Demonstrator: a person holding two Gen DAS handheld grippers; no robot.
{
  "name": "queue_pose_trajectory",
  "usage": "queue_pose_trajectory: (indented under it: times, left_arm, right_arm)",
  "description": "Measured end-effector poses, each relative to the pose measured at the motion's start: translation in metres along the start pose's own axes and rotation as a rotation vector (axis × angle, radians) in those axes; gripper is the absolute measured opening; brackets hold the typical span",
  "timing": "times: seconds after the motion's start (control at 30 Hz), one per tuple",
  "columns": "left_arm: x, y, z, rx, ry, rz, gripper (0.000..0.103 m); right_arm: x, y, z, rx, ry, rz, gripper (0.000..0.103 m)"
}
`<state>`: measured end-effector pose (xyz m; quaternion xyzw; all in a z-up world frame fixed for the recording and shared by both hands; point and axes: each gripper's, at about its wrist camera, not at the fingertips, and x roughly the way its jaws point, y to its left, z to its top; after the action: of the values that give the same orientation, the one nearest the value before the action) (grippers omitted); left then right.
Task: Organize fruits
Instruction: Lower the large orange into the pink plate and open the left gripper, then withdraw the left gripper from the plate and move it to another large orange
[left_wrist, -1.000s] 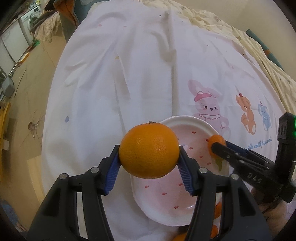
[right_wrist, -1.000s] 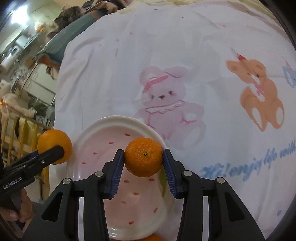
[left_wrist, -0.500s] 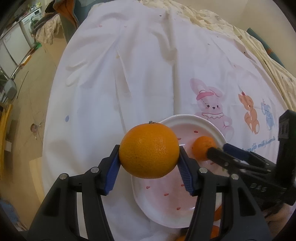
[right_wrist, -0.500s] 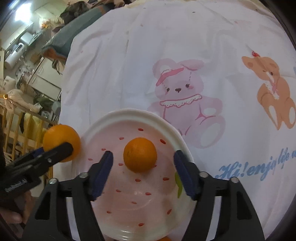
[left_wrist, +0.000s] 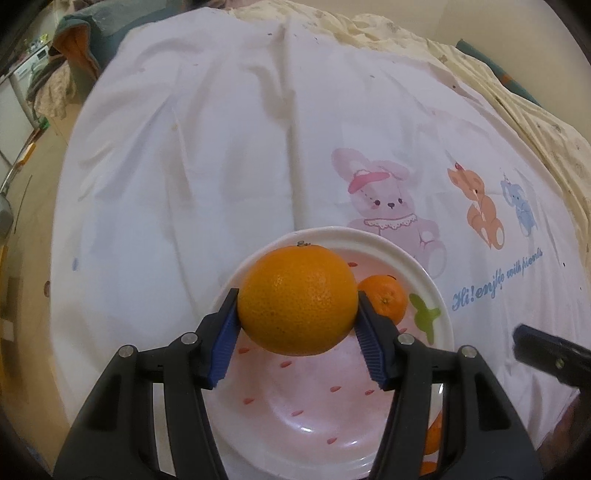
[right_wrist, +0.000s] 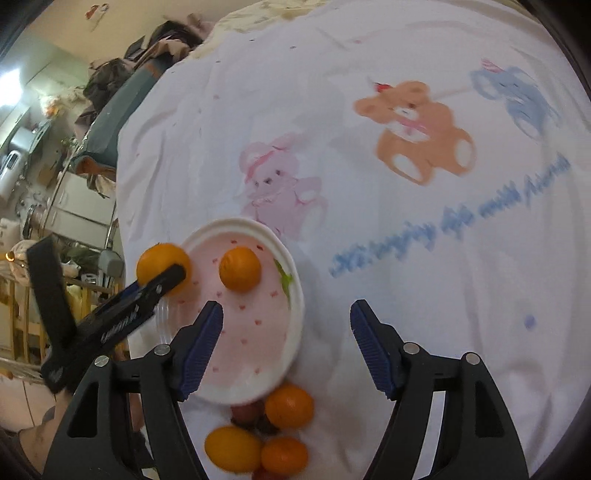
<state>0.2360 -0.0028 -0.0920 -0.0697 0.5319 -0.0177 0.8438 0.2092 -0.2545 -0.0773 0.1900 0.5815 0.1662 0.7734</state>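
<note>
Your left claw (left_wrist: 297, 314) is clamped on a large orange (left_wrist: 297, 299), held just above the near-left part of the pink plate (left_wrist: 441, 325). That orange fills the middle of the left wrist view and hides much of the plate's left side. One small tangerine (left_wrist: 384, 299) sits on the plate beside the green leaf print, just right of your held fruit and apart from both claws.

Your right claw (right_wrist: 286, 343) stands apart with nothing between its blue pads; its jaws have just been opening, and it hangs over the plate's right rim (right_wrist: 297, 295) and the white sheet (right_wrist: 369, 258). Your left claw's arm crosses the lower left of that view and covers part of the large orange.

Below the plate, against its near edge, lies a pile of fruit (right_wrist: 258, 439): you can count three orange ones and some dark reddish pieces, too blurred and hidden to count.

The sheet carries three printed animals: a pink rabbit (left_wrist: 388, 203), an orange one (left_wrist: 480, 206) and a blue one (left_wrist: 521, 206), plus a line of blue lettering. Clutter stands beyond the bed at left.
</note>
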Motion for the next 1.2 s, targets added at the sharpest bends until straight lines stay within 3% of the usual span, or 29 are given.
queue_pose_trajectory:
  times: [0.27, 0.43, 0.57, 0.63, 0.83, 0.9, 1.2]
  left_arm:
    - [0.022, 0.001, -0.006, -0.017, 0.025, 0.005, 0.057]
    - [0.021, -0.006, -0.009, 0.024, 0.028, 0.042, 0.059]
    - [0.017, -0.007, -0.008, 0.030, 0.035, 0.039, 0.090]
    - [0.011, -0.008, -0.008, 0.029, 0.011, 0.031, 0.093]
    - [-0.007, -0.008, -0.012, 0.040, -0.034, 0.048, 0.093]
    - [-0.014, -0.008, -0.014, 0.045, -0.051, 0.048, 0.093]
    - [-0.055, -0.004, -0.015, 0.023, -0.113, 0.037, 0.093]
  right_arm:
    - [-0.008, -0.007, -0.008, 0.047, -0.013, -0.004, 0.074]
    - [-0.008, -0.009, -0.006, 0.055, -0.021, -0.003, 0.074]
    - [-0.004, -0.009, -0.004, 0.055, -0.020, -0.014, 0.074]
    - [-0.003, -0.007, -0.004, 0.042, -0.021, -0.023, 0.074]
    - [0.001, -0.001, -0.003, 0.008, -0.037, -0.043, 0.077]
    - [-0.001, 0.000, -0.003, 0.004, -0.046, -0.041, 0.088]
    - [-0.017, 0.008, -0.006, -0.030, -0.078, -0.053, 0.091]
